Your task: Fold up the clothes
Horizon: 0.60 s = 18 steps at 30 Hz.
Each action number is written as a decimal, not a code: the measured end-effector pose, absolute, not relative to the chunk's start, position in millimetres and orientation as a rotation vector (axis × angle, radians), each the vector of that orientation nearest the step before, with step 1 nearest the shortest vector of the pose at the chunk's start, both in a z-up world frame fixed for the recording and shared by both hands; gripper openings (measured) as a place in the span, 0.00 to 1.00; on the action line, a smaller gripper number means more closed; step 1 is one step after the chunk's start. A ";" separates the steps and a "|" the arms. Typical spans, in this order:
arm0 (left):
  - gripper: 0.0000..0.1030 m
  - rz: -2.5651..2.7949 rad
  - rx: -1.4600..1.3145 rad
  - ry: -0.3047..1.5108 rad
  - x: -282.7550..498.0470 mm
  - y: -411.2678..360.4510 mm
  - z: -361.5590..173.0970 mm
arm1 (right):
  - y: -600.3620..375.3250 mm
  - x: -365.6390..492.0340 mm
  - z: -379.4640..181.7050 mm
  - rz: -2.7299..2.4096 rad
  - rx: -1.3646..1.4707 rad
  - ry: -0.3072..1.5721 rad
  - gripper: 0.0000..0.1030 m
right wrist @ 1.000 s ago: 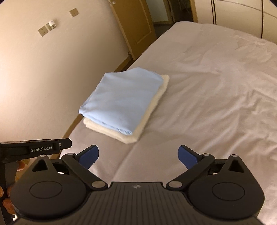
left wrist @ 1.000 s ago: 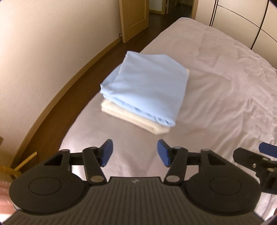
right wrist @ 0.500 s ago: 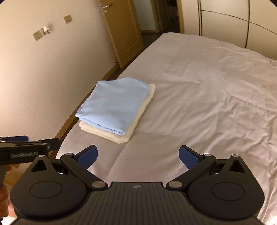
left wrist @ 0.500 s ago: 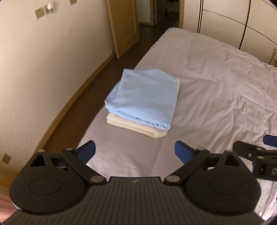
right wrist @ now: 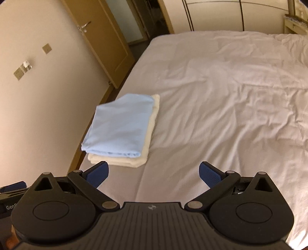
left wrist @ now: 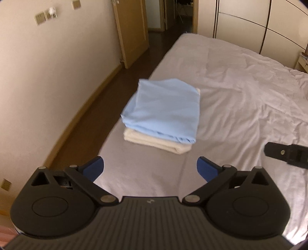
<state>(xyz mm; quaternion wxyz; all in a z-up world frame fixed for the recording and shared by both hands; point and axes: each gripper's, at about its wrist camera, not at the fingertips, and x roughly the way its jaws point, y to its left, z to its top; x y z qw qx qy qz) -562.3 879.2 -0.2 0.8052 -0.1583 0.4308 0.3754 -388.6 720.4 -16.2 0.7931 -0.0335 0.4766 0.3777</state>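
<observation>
The blue cloth [left wrist: 163, 109] is folded into a flat rectangle and lies on top of a folded cream cloth [left wrist: 154, 141]. The cream cloth protrudes below the blue one along the near edge and along the side facing the middle of the bed. Both form one stack on the bed [left wrist: 240, 100].

Position relative to the bed: the stack sits on the white sheet close to the bed's wall-side edge, in the near half. The sheet is smooth around the stack and wrinkled toward the far side.

Left gripper [left wrist: 150, 168]: jaws spread wide, nothing between the blue pads [left wrist: 94, 168]. It hangs above the bed, nearer than the stack and clear of it.

Right gripper [right wrist: 154, 173]: jaws spread wide, nothing held. It hangs above the bed, nearer than the stack, no contact with either cloth. Its black body [left wrist: 286, 152] also shows at the edge of the left wrist view.

Beyond the bed's wall-side edge: a strip of dark floor [left wrist: 92, 115], then a wall [left wrist: 48, 77] with switch plates [left wrist: 45, 16], and a wooden door [left wrist: 132, 32] farther back.
</observation>
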 end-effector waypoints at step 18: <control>0.99 0.828 -0.386 0.941 -581.2 876.0 -17.0 | 758.2 -425.6 -36.1 0.851 -0.328 1.023 1.00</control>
